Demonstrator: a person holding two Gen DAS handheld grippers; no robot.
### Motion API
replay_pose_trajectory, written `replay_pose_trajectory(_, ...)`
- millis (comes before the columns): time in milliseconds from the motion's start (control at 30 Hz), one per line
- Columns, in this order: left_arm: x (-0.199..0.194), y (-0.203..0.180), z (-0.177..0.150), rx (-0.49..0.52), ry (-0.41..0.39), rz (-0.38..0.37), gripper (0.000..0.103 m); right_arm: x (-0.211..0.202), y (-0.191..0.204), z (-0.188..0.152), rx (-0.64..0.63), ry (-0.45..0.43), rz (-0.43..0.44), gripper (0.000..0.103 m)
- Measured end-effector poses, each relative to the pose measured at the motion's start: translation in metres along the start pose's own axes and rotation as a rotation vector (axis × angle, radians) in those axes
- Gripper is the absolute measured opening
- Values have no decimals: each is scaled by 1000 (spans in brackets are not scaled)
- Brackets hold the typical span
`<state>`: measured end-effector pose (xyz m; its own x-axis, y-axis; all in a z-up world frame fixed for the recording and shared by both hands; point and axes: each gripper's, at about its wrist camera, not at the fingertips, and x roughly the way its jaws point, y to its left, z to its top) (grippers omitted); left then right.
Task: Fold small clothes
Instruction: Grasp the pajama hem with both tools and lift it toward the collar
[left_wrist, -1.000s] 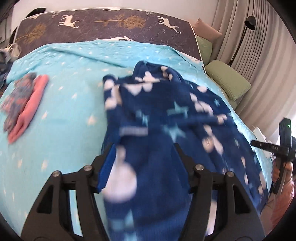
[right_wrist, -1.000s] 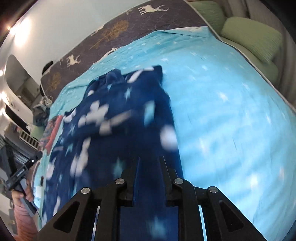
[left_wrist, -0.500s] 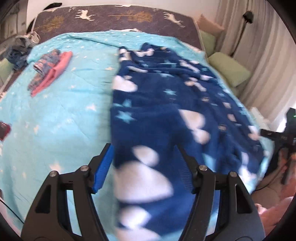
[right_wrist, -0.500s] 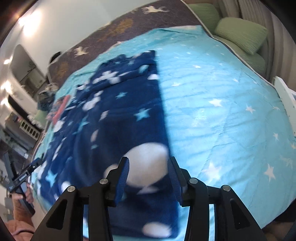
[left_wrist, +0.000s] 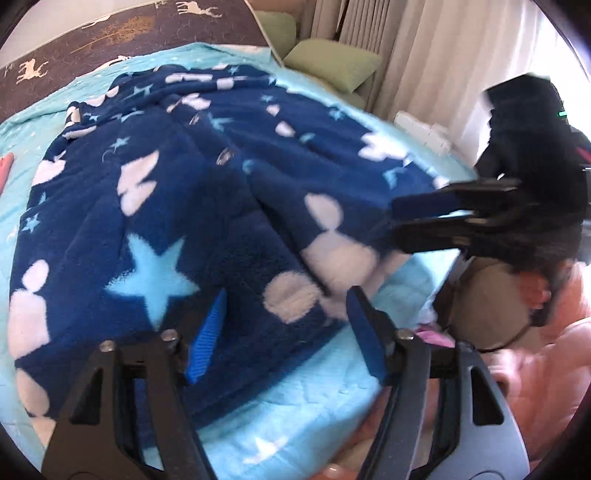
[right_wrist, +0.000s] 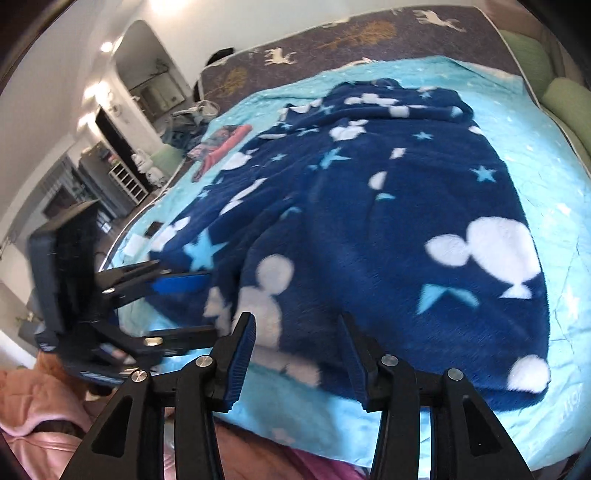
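A navy fleece garment (left_wrist: 177, 192) with white shapes and light blue stars lies spread on the turquoise bedspread (left_wrist: 295, 417), its hem near the bed's front edge. It also fills the right wrist view (right_wrist: 369, 221). My left gripper (left_wrist: 284, 306) is open and empty just above the hem. My right gripper (right_wrist: 295, 328) is open and empty over the hem too. Each gripper shows in the other's view, the right one (left_wrist: 399, 218) at the garment's right edge, the left one (right_wrist: 207, 306) at its left edge.
Folded red and patterned clothes (right_wrist: 221, 142) lie at the bed's far left, with a heap of clothes (right_wrist: 184, 127) beyond. A dark headboard (right_wrist: 351, 40) with deer stands at the back. Green cushions (left_wrist: 332, 64) and curtains are on the right. The person's pink clothing (left_wrist: 546, 387) is close below.
Both grippers have let go of the garment and opened. It was lifted and pulled toward the front edge, and now lies spread flat. Both grippers have drawn back to the hem.
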<state>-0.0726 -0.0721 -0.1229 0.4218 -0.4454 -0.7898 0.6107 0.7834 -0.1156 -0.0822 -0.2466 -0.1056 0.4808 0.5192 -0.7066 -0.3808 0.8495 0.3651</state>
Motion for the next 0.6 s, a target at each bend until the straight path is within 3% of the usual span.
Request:
replay_pose_trajectory(33, 3, 4, 1, -11, 10, 21, 33, -1, 6, -3, -29, -7, -7, 52)
replay_pose_trajectory(67, 2, 9, 2, -44, 13, 21, 23, -2, 11, -6, -61, -12, -17, 55)
replay_pose_trajectory(167, -22, 29, 4, -157, -54, -60, 20, -1, 30, -8, -182, -19, -64, 61)
replay_pose_trajectory(300, -59, 29, 13, -161, -155, -128, 20, 13, 53, -11, -368, -14, -105, 61)
replay_pose_trajectory(433, -67, 14, 22, -122, -189, -153, 20, 38, 63, -11, -441, -3, -147, 59)
replay_pose_trajectory(500, -62, 7, 24, -97, -179, -142, 20, 51, 60, -8, -417, 3, -168, 35)
replay_pose_trajectory(533, -59, 6, 24, -93, -171, -140, 20, 56, 55, -5, -387, 8, -161, 18)
replay_pose_trajectory(600, -57, 5, 24, -93, -157, -140, 20, 54, 47, 0, -310, -11, -107, 13)
